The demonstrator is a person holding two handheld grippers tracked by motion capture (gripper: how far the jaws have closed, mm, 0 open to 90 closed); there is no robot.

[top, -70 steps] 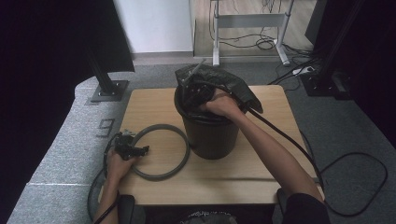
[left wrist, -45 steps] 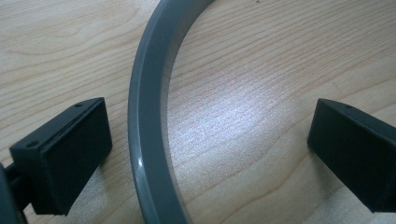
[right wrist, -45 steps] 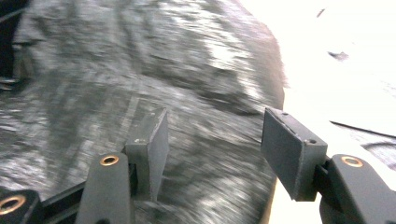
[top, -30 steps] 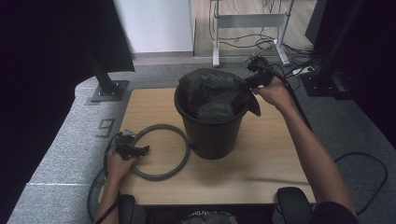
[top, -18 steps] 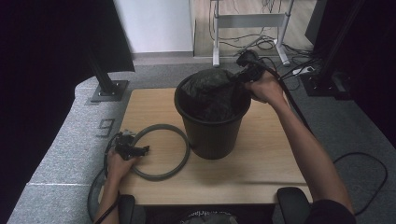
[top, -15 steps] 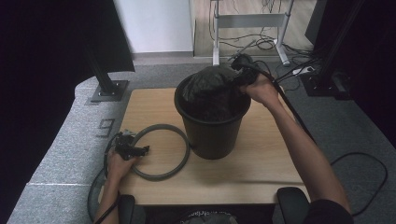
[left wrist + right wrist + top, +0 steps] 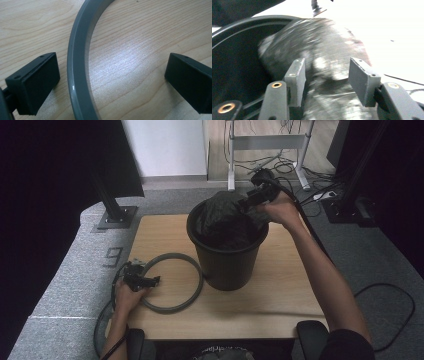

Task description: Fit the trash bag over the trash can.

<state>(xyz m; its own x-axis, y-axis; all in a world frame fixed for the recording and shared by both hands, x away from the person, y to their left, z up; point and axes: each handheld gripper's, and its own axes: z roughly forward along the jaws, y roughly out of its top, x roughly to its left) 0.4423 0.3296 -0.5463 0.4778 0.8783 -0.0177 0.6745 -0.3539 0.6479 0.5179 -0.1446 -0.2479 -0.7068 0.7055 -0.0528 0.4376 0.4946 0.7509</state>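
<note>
A black bin (image 7: 227,265) stands in the middle of the wooden table (image 7: 280,300), with a black plastic bag (image 7: 222,212) bunched in its mouth. My right gripper (image 7: 250,200) hovers over the bin's far right rim. Its jaws have just been opening, and in the right gripper view (image 7: 325,77) they stand apart with blurred bag plastic (image 7: 327,45) between them, beside the bin's rim (image 7: 242,25). My left gripper (image 7: 150,281) rests at the table's left, open across the grey ring (image 7: 192,292). In its own view (image 7: 112,80) the ring (image 7: 77,75) lies close to the left jaw.
Black stands sit on the grey floor at the back left and far right. A metal frame and loose cables lie behind the table. The right gripper's cable trails off the table's right side.
My right hand has moved left and up, from beyond the bin's right side to its far right rim, and the bag's edge came back over the bin. The left hand stayed put.
</note>
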